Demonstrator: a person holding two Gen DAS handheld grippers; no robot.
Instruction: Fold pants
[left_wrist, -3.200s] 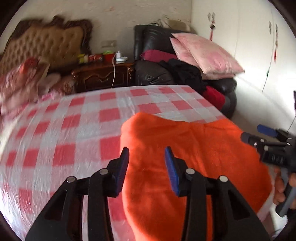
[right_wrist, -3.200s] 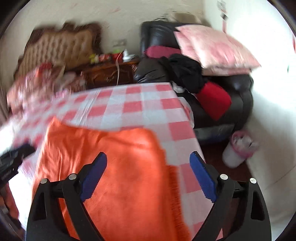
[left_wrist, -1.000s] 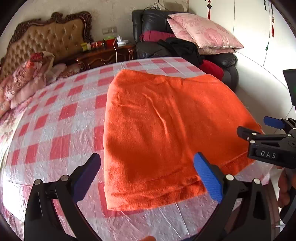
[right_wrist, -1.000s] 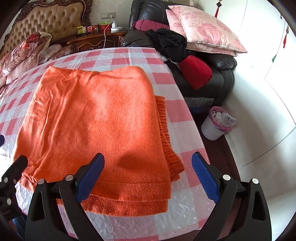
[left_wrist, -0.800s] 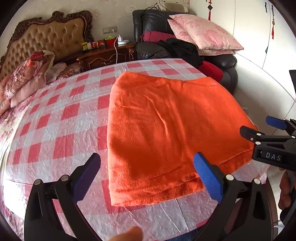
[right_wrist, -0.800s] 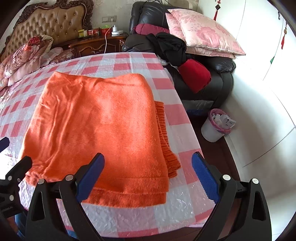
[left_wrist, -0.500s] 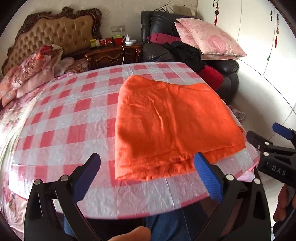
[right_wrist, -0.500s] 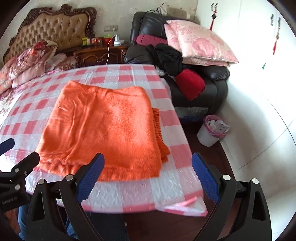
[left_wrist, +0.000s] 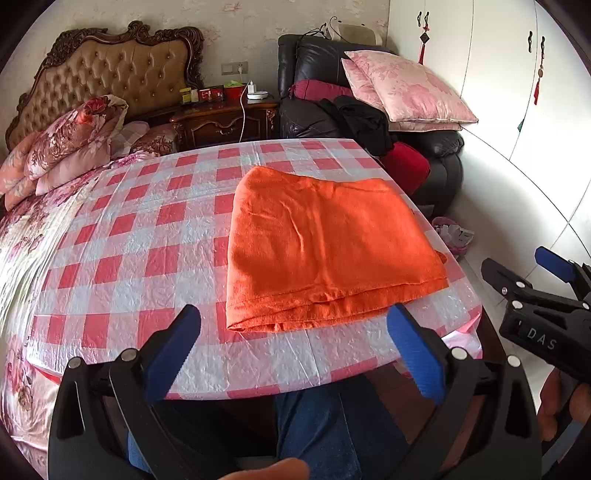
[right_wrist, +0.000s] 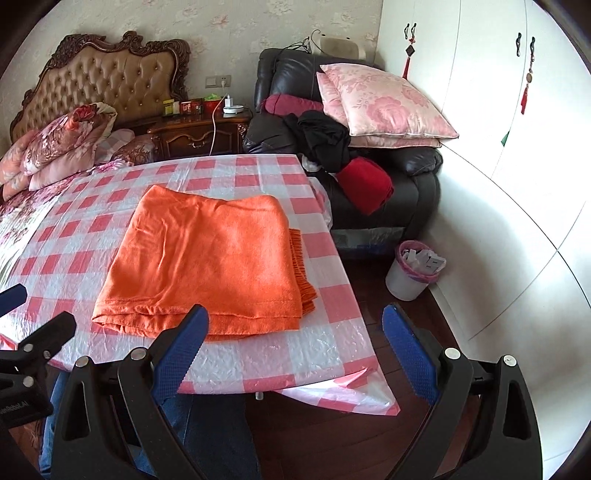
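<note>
Now both grippers, left and right, level, fingers spread, short of folded orange pants.

Bright daylight from the right; sharp frames, glare on the wall, fisheye bending at dark corners.

The orange pants lie folded flat in a rectangle on the checkered tablecloth.

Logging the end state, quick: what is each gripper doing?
Left gripper: open, holding nothing.
Right gripper: open, holding nothing.
</note>
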